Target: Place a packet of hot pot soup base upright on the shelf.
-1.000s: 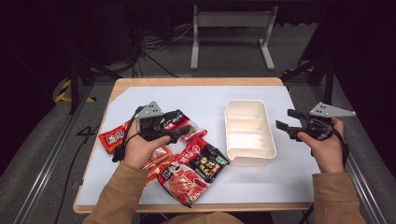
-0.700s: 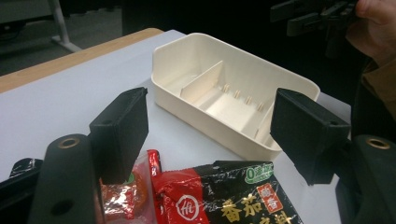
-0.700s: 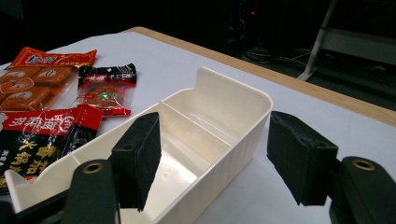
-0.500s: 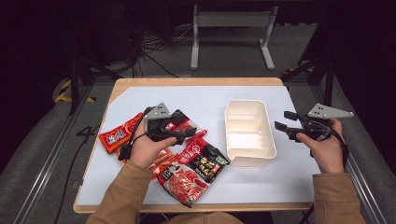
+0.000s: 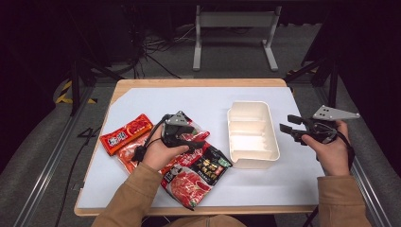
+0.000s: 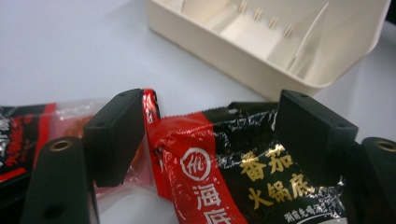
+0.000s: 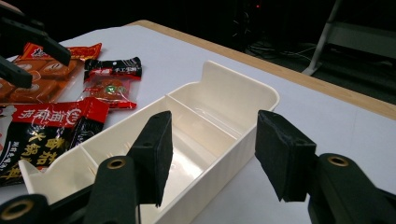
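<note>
Bare white mat (image 5: 142, 194) lies nearest. The left gripper (image 6: 210, 126), jaws spread, straddles the black-and-red hotpot soup-base packet (image 6: 247, 172) beside the cream divided tray (image 5: 253, 132). The right gripper (image 5: 289, 127), jaws apart and just closing on nothing, hovers right of the tray.

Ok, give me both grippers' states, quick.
Left gripper: open, jaws astride the black-and-red packet, not pressing it.
Right gripper: open, holding nothing, jaws just been closing.

Black-and-red sauce packet (image 6: 243, 172), glossy and crinkled, printed with gold and white characters, lying flat on the tabletop (image 5: 189, 101). Its serrated top edge sits between the spread jaws of the left hand-held gripper (image 6: 210, 126), untouched by either pad, just short of the cream tray's (image 6: 261, 42) near wall.
</note>
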`<control>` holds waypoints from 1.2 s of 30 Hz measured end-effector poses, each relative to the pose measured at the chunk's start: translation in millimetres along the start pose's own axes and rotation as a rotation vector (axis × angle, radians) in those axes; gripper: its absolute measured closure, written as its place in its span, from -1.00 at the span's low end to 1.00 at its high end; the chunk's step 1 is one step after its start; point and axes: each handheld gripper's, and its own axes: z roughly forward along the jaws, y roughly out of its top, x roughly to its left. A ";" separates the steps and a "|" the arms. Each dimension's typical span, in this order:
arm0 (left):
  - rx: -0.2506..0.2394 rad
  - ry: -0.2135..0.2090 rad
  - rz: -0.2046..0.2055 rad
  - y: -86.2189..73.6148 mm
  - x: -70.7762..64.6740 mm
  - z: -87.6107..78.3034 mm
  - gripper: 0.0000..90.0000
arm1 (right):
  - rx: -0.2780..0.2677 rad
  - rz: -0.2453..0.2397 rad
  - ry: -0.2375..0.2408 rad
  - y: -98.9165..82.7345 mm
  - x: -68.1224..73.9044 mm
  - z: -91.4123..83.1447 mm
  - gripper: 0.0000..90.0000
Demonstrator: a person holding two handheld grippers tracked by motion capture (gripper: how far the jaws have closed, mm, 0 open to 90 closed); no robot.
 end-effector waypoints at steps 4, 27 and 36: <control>0.037 0.014 -0.008 -3.1 1.5 8.5 -0.50 | -0.001 0.001 0.001 0.0 -0.1 -0.6 0.05; 0.147 -0.043 -0.109 -16.7 19.2 32.1 0.08 | 0.028 0.021 -0.013 -8.3 -1.8 -3.7 0.08; 0.218 -0.067 -0.165 -19.2 22.4 39.5 0.11 | 0.023 0.038 -0.029 -10.7 -2.7 -8.0 0.05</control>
